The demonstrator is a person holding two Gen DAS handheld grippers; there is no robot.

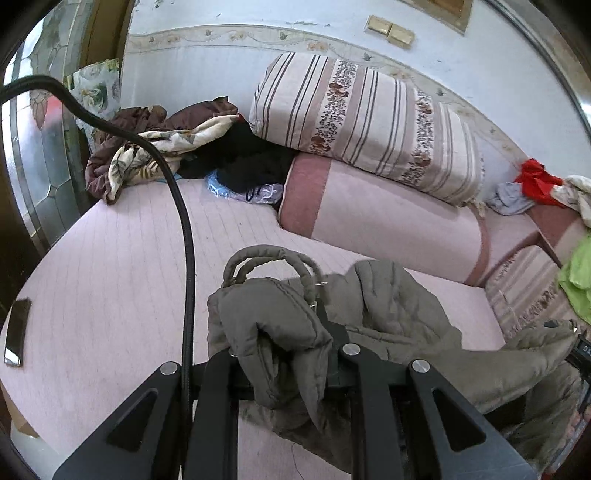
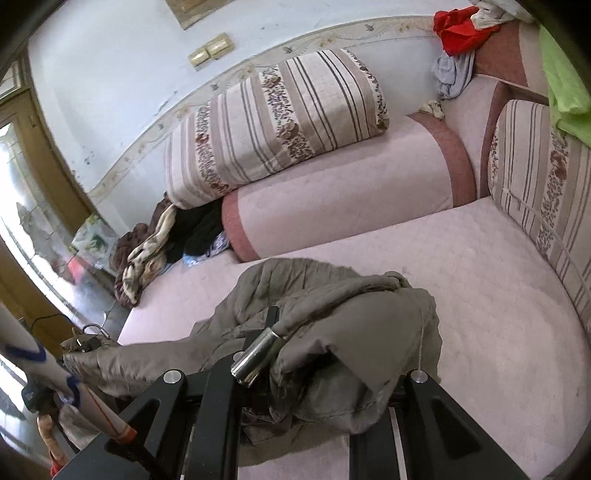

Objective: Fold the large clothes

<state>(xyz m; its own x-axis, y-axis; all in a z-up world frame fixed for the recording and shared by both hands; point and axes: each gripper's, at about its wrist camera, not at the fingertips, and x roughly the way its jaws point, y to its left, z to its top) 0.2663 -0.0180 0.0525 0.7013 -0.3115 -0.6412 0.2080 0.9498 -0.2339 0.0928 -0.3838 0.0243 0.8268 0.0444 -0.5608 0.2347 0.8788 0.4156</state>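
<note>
Evidently this is the lift-and-spread step: the padded grey-brown quilted jacket point(image 1: 388, 306) hangs bunched between both tools above the pale pink quilted sofa seat point(image 1: 110, 280). The left gripper point(image 1: 284, 354) pinches a thick fold of it; the right gripper point(image 2: 314, 354) pinches another fold beside a silver metal toggle point(image 2: 256, 356). Next, I judge, the two must draw apart and lower the jacket flat on the seat, clear of the striped floral bolster cushion point(image 2: 273, 122).

Pink sofa point(image 1: 110, 295); pale, perhaps blue wall point(image 1: 221, 11)
</note>
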